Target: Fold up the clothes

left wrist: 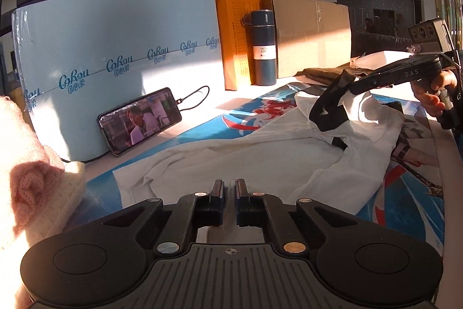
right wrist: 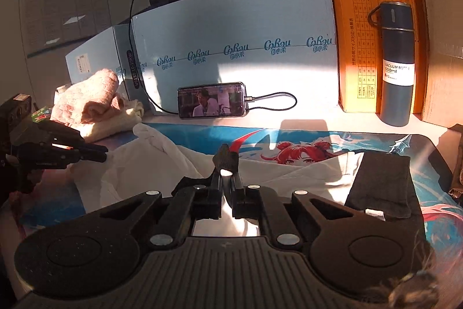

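Note:
A white garment with black trim lies crumpled on a printed anime mat. My left gripper hovers low over its near edge, jaws nearly together with nothing between them. My right gripper is shut on the garment's black trim and lifts it off the mat; in the left wrist view it holds a black collar piece raised at the right. The garment spreads below. A black sleeve lies flat at the right. The left gripper shows at the left.
A pink and cream knitted bundle sits at the mat's left. A phone with cable leans on a pale blue carton. An orange box, a dark vacuum bottle and a brown carton stand behind.

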A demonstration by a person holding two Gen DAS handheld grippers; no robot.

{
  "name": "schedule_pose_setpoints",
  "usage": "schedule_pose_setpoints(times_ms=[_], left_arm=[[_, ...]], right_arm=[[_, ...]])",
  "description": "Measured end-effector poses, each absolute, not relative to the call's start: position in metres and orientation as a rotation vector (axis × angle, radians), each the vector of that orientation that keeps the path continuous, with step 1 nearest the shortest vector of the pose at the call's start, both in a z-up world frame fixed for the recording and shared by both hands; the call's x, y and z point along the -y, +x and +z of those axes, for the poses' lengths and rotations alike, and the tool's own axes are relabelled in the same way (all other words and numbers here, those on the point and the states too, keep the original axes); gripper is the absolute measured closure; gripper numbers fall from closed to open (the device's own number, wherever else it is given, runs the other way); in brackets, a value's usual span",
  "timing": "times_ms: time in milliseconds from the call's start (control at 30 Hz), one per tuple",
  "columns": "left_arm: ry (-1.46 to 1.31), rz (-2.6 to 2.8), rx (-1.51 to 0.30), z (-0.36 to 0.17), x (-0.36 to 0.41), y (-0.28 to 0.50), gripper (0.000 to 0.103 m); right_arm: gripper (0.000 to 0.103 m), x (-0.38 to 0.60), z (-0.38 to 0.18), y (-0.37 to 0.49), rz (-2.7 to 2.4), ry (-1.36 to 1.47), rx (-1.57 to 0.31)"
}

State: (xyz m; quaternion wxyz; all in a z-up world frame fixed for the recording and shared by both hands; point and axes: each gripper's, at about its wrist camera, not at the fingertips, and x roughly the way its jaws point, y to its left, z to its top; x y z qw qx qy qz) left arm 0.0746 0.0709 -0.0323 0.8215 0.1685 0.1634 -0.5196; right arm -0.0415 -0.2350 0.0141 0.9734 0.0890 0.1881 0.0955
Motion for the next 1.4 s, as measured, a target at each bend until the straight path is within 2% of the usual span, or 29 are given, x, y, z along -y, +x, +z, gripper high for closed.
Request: schedule_pose_setpoints(times_ms=[300,433,500,567,633,700,833,933,1000,1033,1167,1400], left_arm=[[0.372,-1.037,-0.3,-0.028,-0.102,0.021,0.097],[0.477,-0.967,-0.241,-0.033,-0.086,0.012,0.086],[0.514,-0.969,-0.233,-0.034,-0.076,0.015,0.074],[0.549,-0.998,-0.238,-0.035,-0.063,0.02,0.057],[0.589,-1.03,-0.235,-0.037,-0.05,0.023,0.049],[0.631,-1.062,-0.23,-0.039,-0.038,0.026,0.045],[0.741,-1.14,-0.226,-0.041,-0.015,0.035,0.021],[0.753,-1.217,-0.304,-0.041,-0.001,0.052,0.02],[0.718,-1.26,-0.38,-0.041,0.003,0.067,0.02],[0.693,-1.285,-0.418,-0.042,0.005,0.075,0.02],[0.628,-1.282,-0.454,-0.04,-0.002,0.088,0.02],[0.521,-1.135,-0.387,-0.031,-0.059,0.078,0.02]], right_arm=[[0.097,0.215,0.039,-0.138,0.278,0.225,-0.248],[0.097,0.2,0.039,-0.169,0.334,0.206,-0.264],[0.097,0.192,0.037,-0.182,0.357,0.193,-0.295],[0.097,0.187,0.032,-0.195,0.366,0.184,-0.333],[0.097,0.185,0.025,-0.209,0.359,0.198,-0.381],[0.097,0.185,0.019,-0.217,0.359,0.217,-0.41],[0.097,0.186,0.01,-0.23,0.366,0.253,-0.462],[0.086,0.186,0.003,-0.24,0.37,0.28,-0.501],[0.035,0.194,0.014,-0.241,0.399,0.307,-0.409],[0.029,0.199,0.02,-0.238,0.406,0.322,-0.361],[0.027,0.211,0.035,-0.174,0.345,0.362,-0.322],[0.027,0.166,0.03,0.005,0.496,0.315,-0.531]])
